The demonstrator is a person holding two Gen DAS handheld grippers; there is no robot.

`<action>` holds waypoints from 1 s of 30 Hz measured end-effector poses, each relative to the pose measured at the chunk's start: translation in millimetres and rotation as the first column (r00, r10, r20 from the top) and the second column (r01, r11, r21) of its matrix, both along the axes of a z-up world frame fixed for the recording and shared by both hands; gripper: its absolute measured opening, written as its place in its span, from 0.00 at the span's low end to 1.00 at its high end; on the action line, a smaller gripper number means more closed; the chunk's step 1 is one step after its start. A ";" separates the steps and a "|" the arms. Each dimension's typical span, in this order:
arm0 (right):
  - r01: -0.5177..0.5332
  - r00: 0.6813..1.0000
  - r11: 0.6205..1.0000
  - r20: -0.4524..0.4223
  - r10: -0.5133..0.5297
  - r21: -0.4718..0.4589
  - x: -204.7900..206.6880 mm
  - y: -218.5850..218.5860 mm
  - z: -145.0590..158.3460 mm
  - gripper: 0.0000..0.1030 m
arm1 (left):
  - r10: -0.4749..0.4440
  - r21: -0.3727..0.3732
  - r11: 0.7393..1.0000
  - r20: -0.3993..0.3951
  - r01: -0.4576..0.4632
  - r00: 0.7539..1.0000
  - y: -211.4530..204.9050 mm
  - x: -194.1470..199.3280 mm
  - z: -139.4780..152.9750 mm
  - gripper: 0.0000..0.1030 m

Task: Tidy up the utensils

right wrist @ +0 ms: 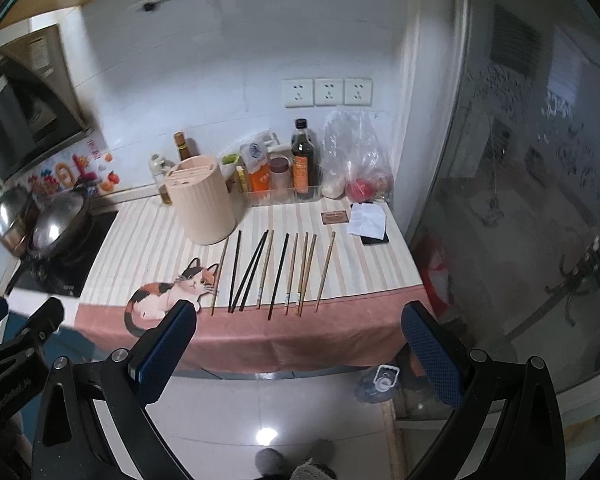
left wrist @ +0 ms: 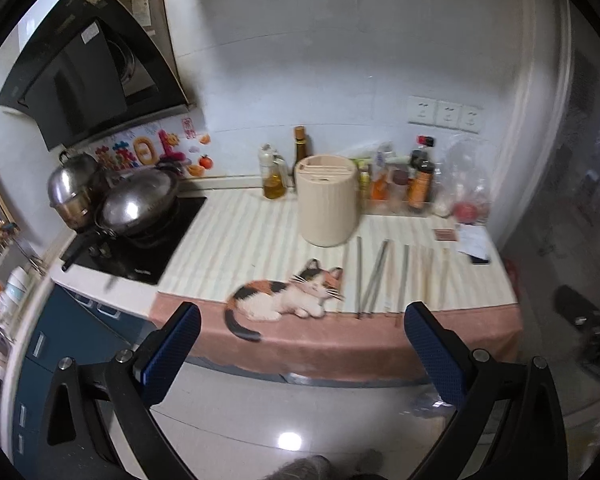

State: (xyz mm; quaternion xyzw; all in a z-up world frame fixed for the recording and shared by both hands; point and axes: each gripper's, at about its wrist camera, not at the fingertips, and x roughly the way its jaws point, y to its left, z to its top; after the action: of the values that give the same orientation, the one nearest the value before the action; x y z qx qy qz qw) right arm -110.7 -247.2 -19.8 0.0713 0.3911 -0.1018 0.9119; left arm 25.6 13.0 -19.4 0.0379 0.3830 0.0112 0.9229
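A row of loose chopsticks (right wrist: 274,270), some dark and some pale wood, lies side by side across the middle of the right wrist view on a striped cream tablecloth with a pink border (right wrist: 340,320), their near ends close to the pink band. Just beyond them, slightly left of centre, stands a cream ribbed cylindrical utensil holder with a slotted top (right wrist: 201,200), upright and apart from the chopsticks. A calico cat picture (right wrist: 168,296) is printed on the cloth at the left end of the row. The right gripper (right wrist: 298,322) sits low in its frame, short of the counter edge, its blue-padded jaws spread wide with nothing between them. In the left wrist view the left gripper (left wrist: 302,322) is likewise at the bottom of the frame, jaws spread wide and empty, facing the cat picture (left wrist: 288,298); the chopsticks (left wrist: 384,276) appear blurred right of centre and the holder (left wrist: 327,200) stands mid-frame. Behind the holder, along the white tiled wall (left wrist: 340,60), is a cluster of sauce and oil bottles (left wrist: 420,176). At the left of that frame two steel pots (left wrist: 112,196) rest on a black cooktop (left wrist: 140,248) beneath a black range hood (left wrist: 88,60).
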 end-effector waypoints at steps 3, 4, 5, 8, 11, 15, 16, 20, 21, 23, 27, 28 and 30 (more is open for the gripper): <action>0.040 0.998 0.998 -0.045 -0.038 0.046 22.4 -6.4 -22.2 1.00 | 0.005 0.023 1.000 -0.027 -0.004 1.000 8.3 27.1 -22.4 1.00; 0.051 0.997 0.996 -0.059 -0.048 0.068 30.3 -9.0 -30.7 1.00 | 0.001 0.025 1.000 -0.038 0.000 0.999 10.8 37.7 -32.1 1.00; 0.066 0.995 0.994 -0.079 -0.059 0.087 39.7 -11.6 -41.1 1.00 | -0.002 0.034 0.999 -0.063 0.004 0.998 12.7 49.9 -44.5 1.00; 0.087 0.990 0.988 -0.121 -0.071 0.131 62.2 -17.9 -65.8 0.92 | -0.011 0.056 0.998 -0.126 0.018 0.992 12.2 83.1 -77.0 1.00; 0.090 0.982 0.984 -0.181 -0.061 0.154 90.5 -22.5 -92.8 0.75 | -0.015 0.047 0.999 -0.205 0.026 0.979 7.6 113.5 -107.9 1.00; 0.083 0.967 0.980 -0.253 -0.036 0.181 138.0 -31.2 -135.2 0.60 | -0.034 0.014 0.999 -0.299 0.039 0.954 -3.1 155.1 -152.2 0.99; 0.087 0.961 0.978 -0.274 -0.032 0.191 151.4 -34.8 -146.5 0.57 | -0.033 0.016 0.999 -0.318 0.040 0.948 -6.7 165.6 -162.7 0.99; 0.103 0.937 0.965 -0.350 -0.013 0.240 208.1 -56.2 -198.3 0.55 | -0.024 0.029 0.999 -0.388 0.038 0.921 -20.4 210.8 -206.8 0.95; 0.108 0.928 0.960 -0.372 -0.004 0.258 224.4 -62.5 -213.3 0.55 | -0.019 0.027 0.999 -0.414 0.033 0.910 -23.9 224.5 -220.7 0.88; 0.116 0.913 0.943 -0.407 0.022 0.313 253.7 -72.3 -241.1 0.50 | -0.005 0.025 1.000 -0.466 0.019 0.885 -29.2 248.9 -246.3 0.77; 0.109 0.882 0.899 -0.459 0.110 0.424 311.4 -71.5 -292.4 0.44 | 0.025 0.028 1.000 -0.528 -0.012 0.849 -38.1 289.7 -285.2 0.72; 0.096 0.874 0.890 -0.466 0.138 0.446 325.6 -67.0 -302.9 0.42 | 0.026 0.032 0.999 -0.539 -0.010 0.842 -41.5 299.8 -293.9 0.72; 0.074 0.859 0.891 -0.482 0.171 0.448 349.3 -57.3 -318.0 0.39 | 0.029 0.045 0.999 -0.553 -0.006 0.833 -47.4 314.7 -306.1 0.72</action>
State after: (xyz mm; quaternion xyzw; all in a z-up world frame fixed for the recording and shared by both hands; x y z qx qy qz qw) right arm 238.6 -304.5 -337.8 0.2415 0.6321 0.0002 0.7363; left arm 340.3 -34.5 -325.5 0.0549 0.6336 0.0160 0.7716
